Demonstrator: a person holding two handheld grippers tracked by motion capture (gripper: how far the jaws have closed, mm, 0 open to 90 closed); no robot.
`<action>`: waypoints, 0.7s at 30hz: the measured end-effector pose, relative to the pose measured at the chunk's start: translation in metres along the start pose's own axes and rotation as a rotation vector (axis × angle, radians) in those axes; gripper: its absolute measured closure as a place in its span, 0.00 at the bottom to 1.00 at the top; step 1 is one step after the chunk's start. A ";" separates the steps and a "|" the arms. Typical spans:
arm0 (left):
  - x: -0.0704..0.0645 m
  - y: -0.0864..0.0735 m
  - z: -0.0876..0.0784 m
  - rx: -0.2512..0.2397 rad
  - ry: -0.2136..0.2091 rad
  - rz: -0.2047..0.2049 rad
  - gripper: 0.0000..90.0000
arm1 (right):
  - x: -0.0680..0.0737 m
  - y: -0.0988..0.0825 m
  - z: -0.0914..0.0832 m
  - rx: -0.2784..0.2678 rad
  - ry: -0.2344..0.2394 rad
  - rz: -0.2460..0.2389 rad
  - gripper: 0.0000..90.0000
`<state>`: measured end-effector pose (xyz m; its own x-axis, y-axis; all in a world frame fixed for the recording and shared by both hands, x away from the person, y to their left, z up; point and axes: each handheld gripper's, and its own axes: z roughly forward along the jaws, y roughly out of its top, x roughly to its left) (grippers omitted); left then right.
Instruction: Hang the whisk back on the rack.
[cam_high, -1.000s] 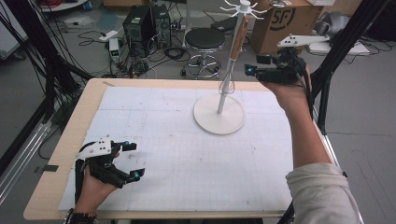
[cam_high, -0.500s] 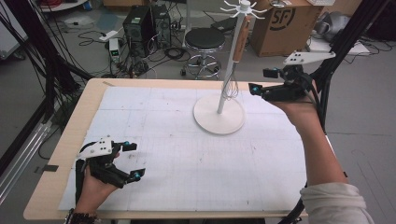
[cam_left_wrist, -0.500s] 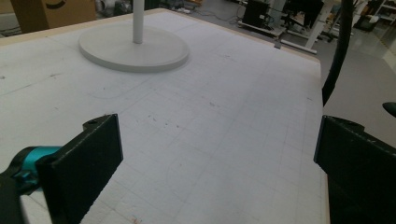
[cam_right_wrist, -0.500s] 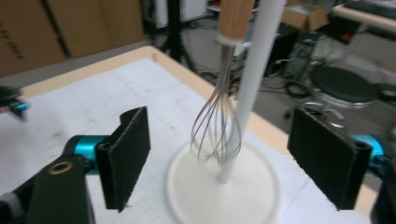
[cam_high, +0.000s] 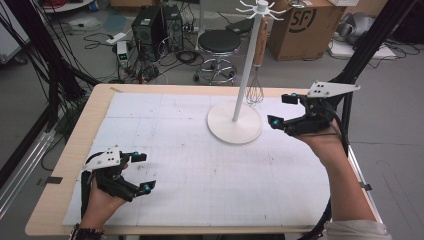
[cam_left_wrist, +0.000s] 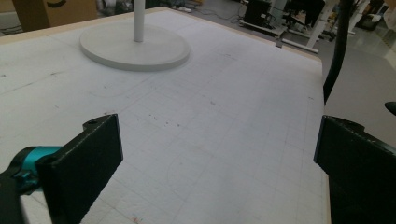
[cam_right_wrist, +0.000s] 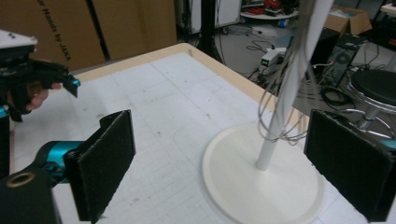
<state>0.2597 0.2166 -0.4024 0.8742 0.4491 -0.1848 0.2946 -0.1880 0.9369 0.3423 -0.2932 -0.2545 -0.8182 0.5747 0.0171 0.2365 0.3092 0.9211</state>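
Note:
A white stand rises from a round base (cam_high: 234, 122) at the table's far middle, and its pole (cam_right_wrist: 280, 126) carries hooks at the top. A wire whisk (cam_high: 256, 70) with a wooden handle hangs from one hook, its wires (cam_right_wrist: 285, 93) beside the pole. My right gripper (cam_high: 283, 109) hovers just right of the base. It is open, its jaws have just been opening, and nothing is between them (cam_right_wrist: 219, 163). My left gripper (cam_high: 142, 172) rests open at the near left of the white mat (cam_high: 200, 165), with bare mat between its jaws (cam_left_wrist: 219, 168).
Behind the table stand a black stool (cam_high: 219, 42), a cardboard box (cam_high: 300, 22) and a computer tower (cam_high: 150, 25) among floor cables. A black frame post (cam_high: 367, 50) slants up right beside the right gripper. The table's wooden edge (cam_high: 65, 165) runs close to my left hand.
My right gripper has drawn away from the whisk and pole, moving right and down, and its jaws stand wider apart. The left hand has stayed put.

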 end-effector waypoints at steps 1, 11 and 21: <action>0.000 0.000 0.000 0.000 0.000 -0.001 0.02 | 0.002 -0.003 0.001 0.009 0.005 -0.003 0.02; 0.001 -0.001 -0.002 -0.005 0.005 -0.002 0.02 | 0.014 -0.028 0.012 0.048 0.036 -0.037 0.01; 0.002 -0.001 -0.005 -0.030 0.021 0.000 0.02 | 0.026 -0.045 0.016 0.070 0.074 -0.042 0.01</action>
<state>0.2592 0.2223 -0.4021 0.8657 0.4675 -0.1791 0.2830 -0.1620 0.9453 0.3192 -0.2800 -0.3020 -0.8641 0.5033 0.0098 0.2348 0.3858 0.8922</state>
